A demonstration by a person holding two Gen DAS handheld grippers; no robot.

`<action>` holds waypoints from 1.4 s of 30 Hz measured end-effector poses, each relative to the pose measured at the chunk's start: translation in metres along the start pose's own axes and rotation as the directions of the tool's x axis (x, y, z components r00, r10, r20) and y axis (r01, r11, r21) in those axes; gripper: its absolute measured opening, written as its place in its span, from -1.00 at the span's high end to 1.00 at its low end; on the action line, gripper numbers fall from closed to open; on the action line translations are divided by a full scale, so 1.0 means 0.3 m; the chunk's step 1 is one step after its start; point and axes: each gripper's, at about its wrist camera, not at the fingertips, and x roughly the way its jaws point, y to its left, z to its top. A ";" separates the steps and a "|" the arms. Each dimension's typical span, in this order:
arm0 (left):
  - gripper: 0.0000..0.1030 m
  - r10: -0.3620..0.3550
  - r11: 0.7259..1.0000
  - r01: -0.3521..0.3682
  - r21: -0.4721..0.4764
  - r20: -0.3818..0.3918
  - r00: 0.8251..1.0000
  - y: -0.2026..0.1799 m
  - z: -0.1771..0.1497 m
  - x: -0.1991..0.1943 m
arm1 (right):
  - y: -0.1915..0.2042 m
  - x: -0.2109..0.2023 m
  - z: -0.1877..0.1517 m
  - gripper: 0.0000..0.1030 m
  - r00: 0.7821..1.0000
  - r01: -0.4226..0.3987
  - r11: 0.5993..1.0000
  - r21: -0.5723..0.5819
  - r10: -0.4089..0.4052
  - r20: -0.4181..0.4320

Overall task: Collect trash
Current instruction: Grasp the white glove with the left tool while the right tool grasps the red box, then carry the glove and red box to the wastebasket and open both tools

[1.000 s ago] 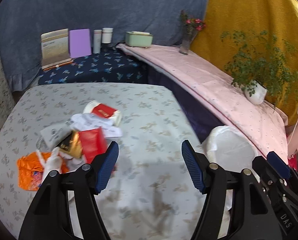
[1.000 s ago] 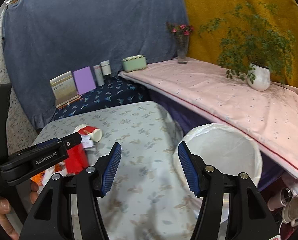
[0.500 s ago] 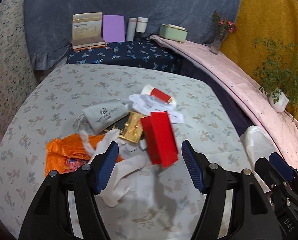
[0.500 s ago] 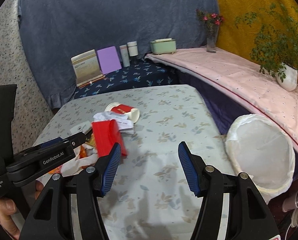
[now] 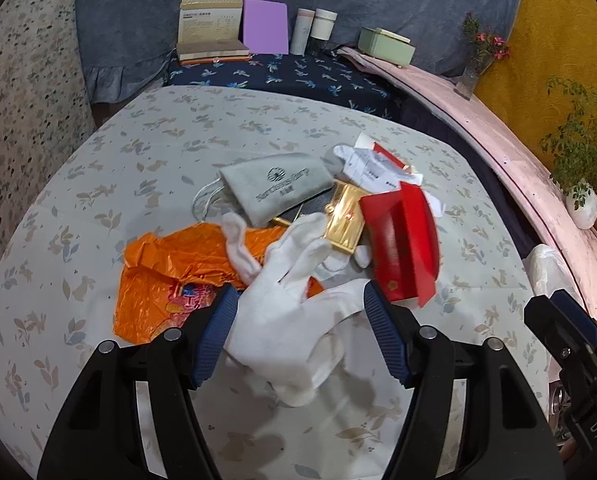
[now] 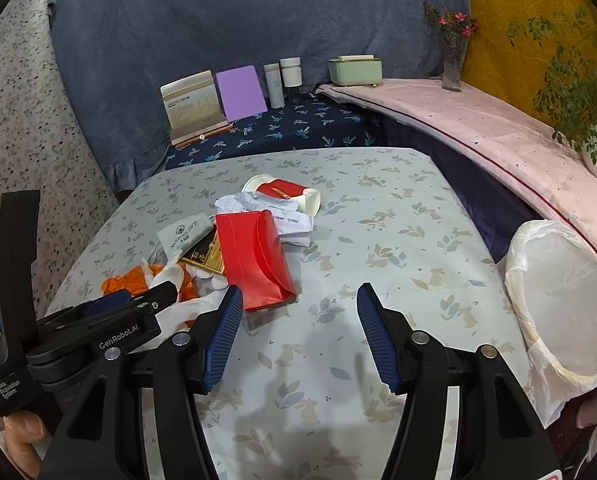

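Observation:
A pile of trash lies on the floral table [image 5: 146,148]: a white glove [image 5: 294,312], an orange wrapper [image 5: 166,276], a grey pouch [image 5: 278,188], a gold box [image 5: 344,220], a red box [image 5: 402,248], white receipts [image 5: 372,166] and a paper cup [image 6: 286,192]. My left gripper [image 5: 300,338] is open, its fingers on either side of the white glove. My right gripper [image 6: 300,338] is open and empty above bare tablecloth, right of the red box [image 6: 254,256]. A white-lined bin [image 6: 562,300] stands at the table's right edge.
At the back, on a dark blue cloth, stand a booklet [image 5: 210,26], a purple card [image 5: 265,26], two jars [image 5: 316,30] and a green box [image 5: 386,46]. A pink-covered ledge [image 6: 478,120] with a flower vase [image 6: 454,64] and a potted plant [image 6: 594,144] runs along the right.
My left gripper has swung left from the bin side and come down over the pile, now straddling the white glove. My right gripper has turned left, so the pile shows in its view.

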 end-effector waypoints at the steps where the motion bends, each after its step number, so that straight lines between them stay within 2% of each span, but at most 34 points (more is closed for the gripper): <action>1: -0.21 0.001 1.000 -0.001 -0.005 -0.006 1.000 0.008 -0.003 0.005 | 0.004 0.007 -0.001 -0.12 1.000 -0.002 1.000 -0.002 0.002 -0.004; 3: -0.23 0.003 1.000 -0.003 -0.014 -0.015 1.000 0.021 -0.009 0.013 | 0.012 0.023 0.000 -0.12 1.000 -0.005 1.000 -0.005 0.005 -0.011; 7: -0.52 0.009 0.999 -0.009 -0.038 -0.023 1.000 0.049 -0.024 0.019 | 0.023 0.049 -0.001 -0.12 1.000 -0.011 1.000 -0.009 0.011 -0.023; 16: -0.54 -0.004 0.997 0.001 -0.076 -0.040 0.999 0.099 -0.060 0.030 | 0.055 0.120 -0.006 -0.12 0.998 -0.024 1.000 -0.017 0.023 -0.054; 23: -0.53 -0.012 0.998 0.010 -0.056 -0.044 0.999 0.089 -0.057 0.049 | 0.089 0.194 0.014 -0.12 0.996 -0.045 0.998 -0.033 0.043 -0.080; 26: -0.48 -0.016 0.999 0.014 -0.050 -0.050 0.999 0.089 -0.060 0.057 | 0.105 0.238 0.023 -0.13 0.995 -0.049 0.998 -0.042 0.045 -0.094; 29: -0.29 -0.023 0.999 0.020 -0.042 -0.059 0.998 0.091 -0.061 0.064 | 0.116 0.287 0.026 -0.13 0.993 -0.051 0.998 -0.048 0.045 -0.112; 33: 0.01 -0.039 0.998 0.036 -0.042 -0.072 0.997 0.100 -0.058 0.074 | 0.117 0.343 0.021 -0.13 0.990 -0.046 0.998 -0.052 0.039 -0.134; 34: 0.20 -0.047 0.998 0.044 -0.042 -0.077 0.996 0.102 -0.056 0.076 | 0.114 0.352 0.018 -0.13 0.989 -0.045 0.998 -0.051 0.038 -0.140; 35: 0.27 -0.056 0.998 0.053 -0.040 -0.082 0.995 0.102 -0.055 0.077 | 0.110 0.359 0.016 -0.09 0.988 -0.048 0.998 -0.050 0.040 -0.146; 37: 0.47 -0.063 0.998 0.060 -0.036 -0.082 0.995 0.102 -0.055 0.072 | 0.102 0.362 0.013 0.28 0.988 -0.051 0.998 -0.046 0.043 -0.147; 38: 0.52 -0.068 0.997 0.066 -0.036 -0.081 0.994 0.101 -0.054 0.068 | 0.097 0.359 0.012 0.39 0.988 -0.052 0.998 -0.044 0.045 -0.147; 40: 0.69 -0.077 0.997 0.075 -0.033 -0.078 0.994 0.094 -0.053 0.061 | 0.080 0.350 0.011 0.78 0.988 -0.062 0.998 -0.029 0.057 -0.146; 42: 0.73 -0.084 0.996 0.082 -0.026 -0.069 0.994 0.082 -0.053 0.046 | 0.061 0.335 0.012 0.92 0.988 -0.067 0.998 -0.010 0.065 -0.139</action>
